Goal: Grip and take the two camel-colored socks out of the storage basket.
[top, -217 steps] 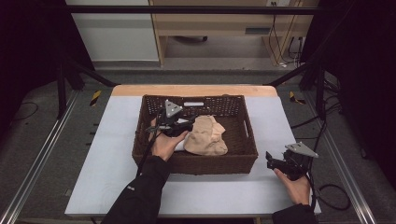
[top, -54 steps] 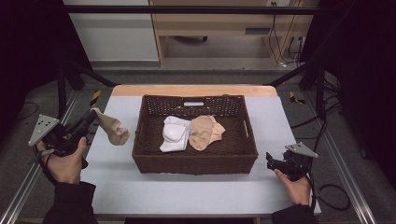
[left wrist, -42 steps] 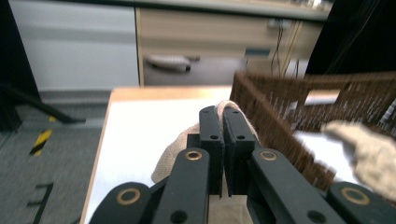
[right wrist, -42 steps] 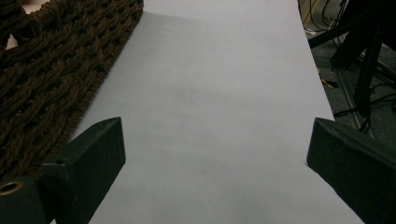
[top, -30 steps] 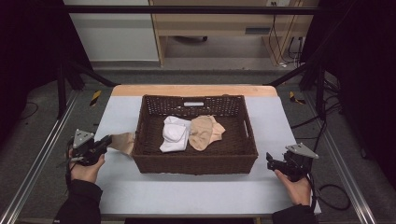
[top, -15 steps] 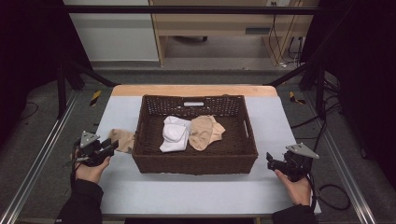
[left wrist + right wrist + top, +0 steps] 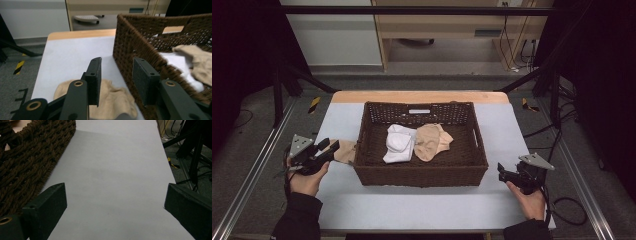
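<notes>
Lifting away with its jaws parted and gripping nothing, the left tool (image 7: 116,82) may snag the limp beige sock (image 7: 110,102) on the counter (image 7: 422,205) at the dark woven wicker basket's (image 7: 377,172) nine o'clock wall, dragging it askew.

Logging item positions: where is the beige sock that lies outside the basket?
In the high view the beige sock lies on the table's left side, against the basket, beneath the open left hand-held gripper.

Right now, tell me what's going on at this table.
A person is working with two handheld grippers around a brown wicker basket. The left gripper is open over a beige sock lying on the table beside the basket. A white sock and another beige sock lie inside. The right gripper rests open, apart.
</notes>
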{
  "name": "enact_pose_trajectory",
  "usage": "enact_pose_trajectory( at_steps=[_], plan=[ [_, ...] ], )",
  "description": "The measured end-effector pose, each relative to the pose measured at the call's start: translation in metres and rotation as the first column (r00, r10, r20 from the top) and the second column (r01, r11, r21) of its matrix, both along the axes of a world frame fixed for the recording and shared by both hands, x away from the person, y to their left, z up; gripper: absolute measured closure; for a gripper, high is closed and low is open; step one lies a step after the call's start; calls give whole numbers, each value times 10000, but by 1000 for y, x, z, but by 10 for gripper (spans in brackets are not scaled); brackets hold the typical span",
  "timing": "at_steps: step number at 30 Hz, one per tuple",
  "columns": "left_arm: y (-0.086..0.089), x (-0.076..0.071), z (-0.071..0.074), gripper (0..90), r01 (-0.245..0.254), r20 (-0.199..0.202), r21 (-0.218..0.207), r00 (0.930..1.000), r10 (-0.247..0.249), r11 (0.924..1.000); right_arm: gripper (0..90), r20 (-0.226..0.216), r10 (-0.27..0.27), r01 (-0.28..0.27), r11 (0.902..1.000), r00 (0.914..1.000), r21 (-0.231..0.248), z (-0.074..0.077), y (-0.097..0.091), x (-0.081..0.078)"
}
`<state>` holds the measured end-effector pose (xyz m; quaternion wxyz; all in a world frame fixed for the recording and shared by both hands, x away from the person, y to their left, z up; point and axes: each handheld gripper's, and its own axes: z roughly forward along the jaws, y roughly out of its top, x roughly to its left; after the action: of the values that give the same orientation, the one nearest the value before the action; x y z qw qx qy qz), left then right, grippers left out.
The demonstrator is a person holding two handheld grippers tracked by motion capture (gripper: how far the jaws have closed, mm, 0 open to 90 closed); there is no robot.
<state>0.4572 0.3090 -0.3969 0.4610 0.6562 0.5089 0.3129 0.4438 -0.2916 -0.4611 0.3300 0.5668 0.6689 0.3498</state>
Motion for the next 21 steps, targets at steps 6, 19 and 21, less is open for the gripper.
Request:
enact_pose_trajectory(
  at_steps=[6, 19, 21],
  plan=[
    [-13, -6, 17, 582, 179, 454, -204, 9988, -170, 9996, 43, 22, -8, 8, 10000, 10000, 90, 0, 0, 0],
    [-36, -5, 35, 574, 703, 894, -459, 9938, -660, 9965, 41, 78, -14, 13, 10000, 10000, 67, 1, -1, 0],
    [-40, -3, 38, 574, 758, 959, -523, 9929, -705, 9958, 41, 48, -15, 14, 10000, 10000, 75, 1, 0, 0]
  ],
)
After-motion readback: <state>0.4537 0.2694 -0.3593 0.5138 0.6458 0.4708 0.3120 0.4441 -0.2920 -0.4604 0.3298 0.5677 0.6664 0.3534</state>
